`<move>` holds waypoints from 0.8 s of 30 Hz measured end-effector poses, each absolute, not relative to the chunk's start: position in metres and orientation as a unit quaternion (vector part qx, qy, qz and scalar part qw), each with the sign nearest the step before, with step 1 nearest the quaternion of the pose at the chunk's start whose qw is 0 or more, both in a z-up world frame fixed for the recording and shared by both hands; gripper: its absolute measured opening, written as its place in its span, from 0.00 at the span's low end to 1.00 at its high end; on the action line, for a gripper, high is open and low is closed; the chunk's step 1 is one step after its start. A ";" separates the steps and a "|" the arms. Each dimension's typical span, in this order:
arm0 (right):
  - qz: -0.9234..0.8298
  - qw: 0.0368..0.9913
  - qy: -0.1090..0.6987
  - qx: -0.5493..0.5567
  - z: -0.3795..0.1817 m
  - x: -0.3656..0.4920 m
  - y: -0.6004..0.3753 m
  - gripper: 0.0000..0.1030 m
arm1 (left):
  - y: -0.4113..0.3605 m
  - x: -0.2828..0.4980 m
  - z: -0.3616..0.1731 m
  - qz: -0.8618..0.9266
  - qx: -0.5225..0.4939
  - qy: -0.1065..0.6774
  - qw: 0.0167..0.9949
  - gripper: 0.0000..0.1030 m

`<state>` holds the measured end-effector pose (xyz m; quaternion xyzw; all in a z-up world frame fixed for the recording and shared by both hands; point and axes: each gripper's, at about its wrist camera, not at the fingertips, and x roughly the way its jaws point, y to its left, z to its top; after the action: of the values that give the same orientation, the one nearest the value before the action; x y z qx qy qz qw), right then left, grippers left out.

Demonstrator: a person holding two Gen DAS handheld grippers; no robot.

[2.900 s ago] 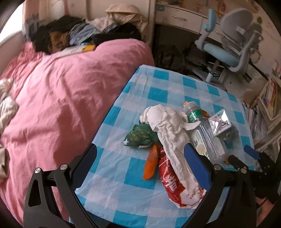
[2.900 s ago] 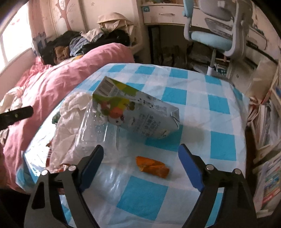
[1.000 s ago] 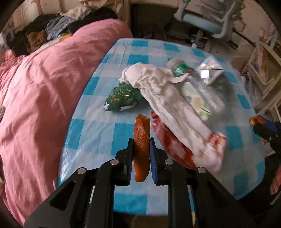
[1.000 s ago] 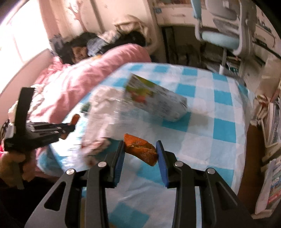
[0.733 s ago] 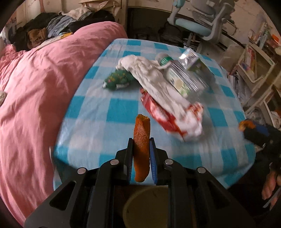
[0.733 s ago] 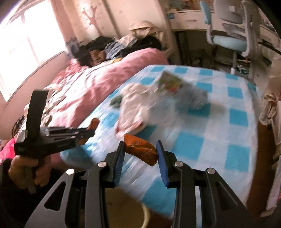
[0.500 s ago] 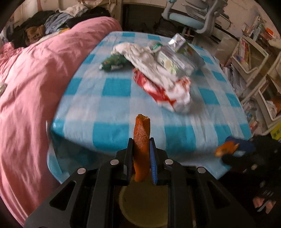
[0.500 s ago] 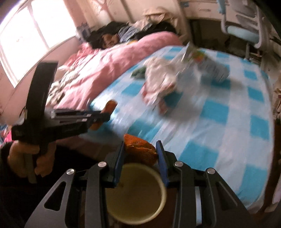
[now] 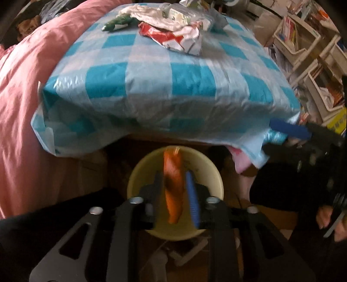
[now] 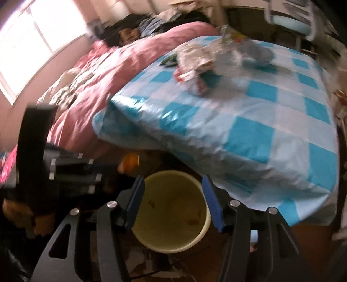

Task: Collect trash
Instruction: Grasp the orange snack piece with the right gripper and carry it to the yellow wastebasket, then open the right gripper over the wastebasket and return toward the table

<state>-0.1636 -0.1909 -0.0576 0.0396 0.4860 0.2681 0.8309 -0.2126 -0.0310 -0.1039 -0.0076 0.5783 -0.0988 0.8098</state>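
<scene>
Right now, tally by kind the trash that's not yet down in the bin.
Orange peel: 1
Green wrapper: 1
Red-and-white wrapper: 1
White tissue: 1
Clear bottle: 1
Carton: 1
Total: 6

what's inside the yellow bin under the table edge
The bin holds a few small orange scraps on its bottom. The right gripper fingers cover its sides, so anything there is hidden.

Checked table under heaped wrappers

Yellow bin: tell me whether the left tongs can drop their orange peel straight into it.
Probably yes: the left tongs hang over the yellow bin, opening, orange peel between them, nothing beneath blocking.
</scene>
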 end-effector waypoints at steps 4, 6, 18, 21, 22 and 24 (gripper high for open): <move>0.251 0.849 0.462 0.061 -0.051 -0.164 -0.204 0.53 | -0.025 -0.214 -0.085 -0.075 -0.007 0.528 0.846 0.62; 0.248 0.856 0.448 0.068 -0.048 -0.165 -0.206 0.53 | -0.019 -0.214 -0.075 -0.052 -0.011 0.497 0.866 0.70; 0.240 0.889 0.386 0.059 -0.032 -0.165 -0.202 0.63 | -0.004 -0.202 -0.054 -0.012 -0.042 0.436 0.899 0.78; 0.242 0.889 0.384 0.059 -0.033 -0.163 -0.200 0.64 | -0.004 -0.198 -0.053 -0.014 -0.039 0.432 0.901 0.78; 0.242 0.889 0.385 0.058 -0.034 -0.163 -0.199 0.64 | -0.004 -0.196 -0.051 -0.015 -0.040 0.430 0.902 0.78; 0.246 0.888 0.385 0.058 -0.034 -0.162 -0.196 0.65 | -0.004 -0.192 -0.048 -0.016 -0.039 0.426 0.904 0.78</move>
<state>-0.1616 -0.1960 -0.0337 0.0583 0.3847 0.2457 0.8878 -0.1916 -0.0038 -0.0479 -0.0388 0.4261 -0.0163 0.9037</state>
